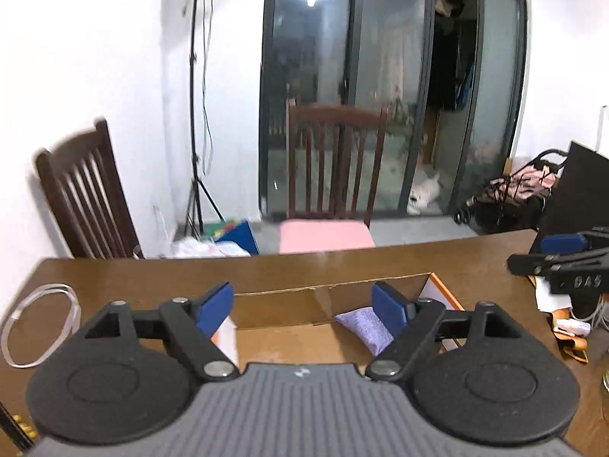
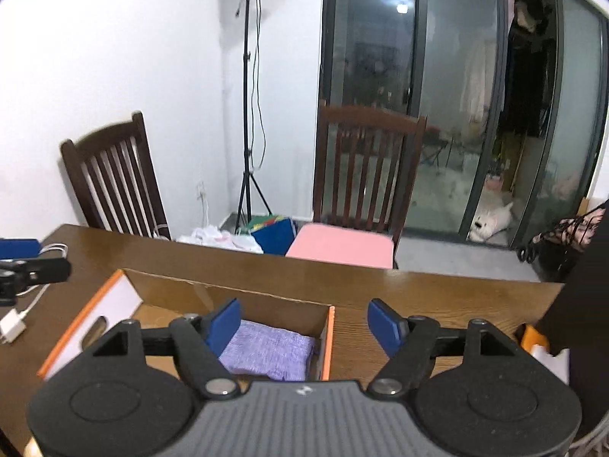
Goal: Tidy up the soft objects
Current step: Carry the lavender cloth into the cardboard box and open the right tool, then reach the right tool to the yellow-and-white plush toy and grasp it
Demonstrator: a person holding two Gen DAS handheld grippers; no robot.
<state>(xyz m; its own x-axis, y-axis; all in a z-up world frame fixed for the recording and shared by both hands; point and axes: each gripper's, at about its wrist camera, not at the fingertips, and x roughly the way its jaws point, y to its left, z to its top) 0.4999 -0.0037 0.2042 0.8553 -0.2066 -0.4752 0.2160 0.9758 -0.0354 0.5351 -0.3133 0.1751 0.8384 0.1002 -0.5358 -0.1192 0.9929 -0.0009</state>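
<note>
A cardboard box point(image 1: 323, 297) with orange edges stands open on the wooden table; it also shows in the right wrist view point(image 2: 327, 339). A folded purple cloth point(image 1: 361, 325) lies inside it at the right end, also seen in the right wrist view point(image 2: 266, 350). My left gripper point(image 1: 302, 304) is open and empty, held above the box. My right gripper point(image 2: 304, 323) is open and empty, above the box's right wall. The right gripper shows in the left wrist view point(image 1: 559, 259) at the right.
The wooden table point(image 1: 152, 278) carries a coiled clear cable point(image 1: 42, 323) at the left, a white charger point(image 2: 13, 325) and orange and white items point(image 1: 567, 327) at the right. Two wooden chairs point(image 1: 335, 175) stand behind, one with a pink seat. A dark panel point(image 2: 582, 323) stands at the right.
</note>
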